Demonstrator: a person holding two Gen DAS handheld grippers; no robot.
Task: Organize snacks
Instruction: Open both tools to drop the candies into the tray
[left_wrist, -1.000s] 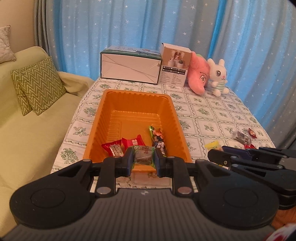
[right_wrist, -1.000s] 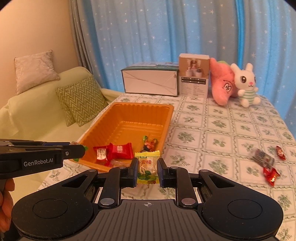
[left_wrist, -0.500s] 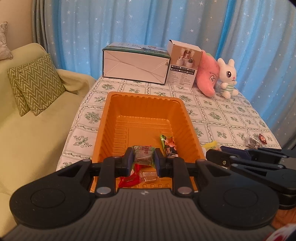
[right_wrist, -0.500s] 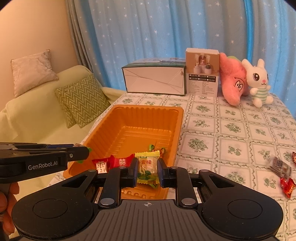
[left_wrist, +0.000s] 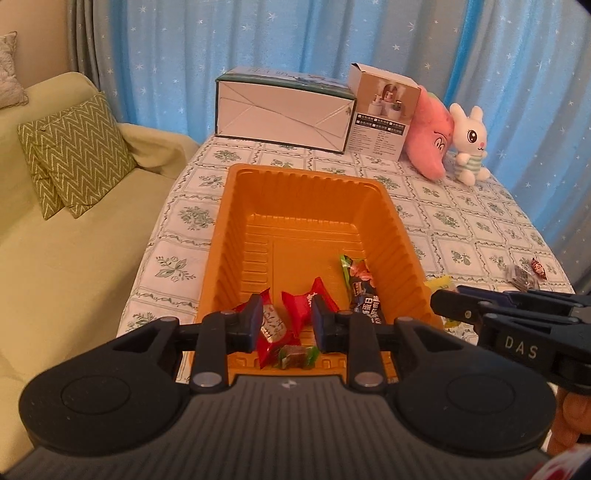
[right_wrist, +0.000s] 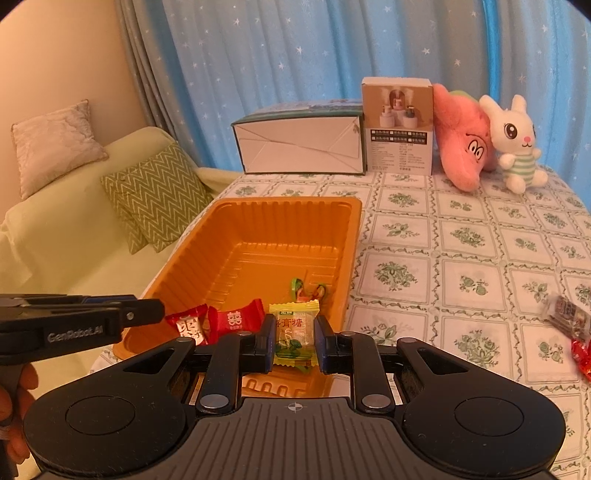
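A yellow-green candy (right_wrist: 294, 334) is clamped by the right gripper (right_wrist: 294, 341) above the orange tray (right_wrist: 343, 254) rim at 6 o'clock. The left gripper (left_wrist: 284, 325) is held wide, nothing gripped; a green-wrapped candy (left_wrist: 295, 356) lies beneath.

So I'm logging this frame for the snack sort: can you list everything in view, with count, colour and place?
Tray: one, orange, on the table's left half.
Red candies: two, in the tray's near end.
Green-wrapped candy: one, tray floor, below the open left gripper.
Dark snack bar: one, by the tray's right wall.
Yellow-green candy: one, clamped in the right gripper.
Loose snacks: a few, dark and red, table's right edge.
Boxes: two, white, far end.
Plush toys: pink one, white rabbit, far right.
Tablecloth: one, green floral.
Sofa: pale green, with cushions, left.
Curtains: blue, starred.
Left gripper: open.
Right gripper: shut.
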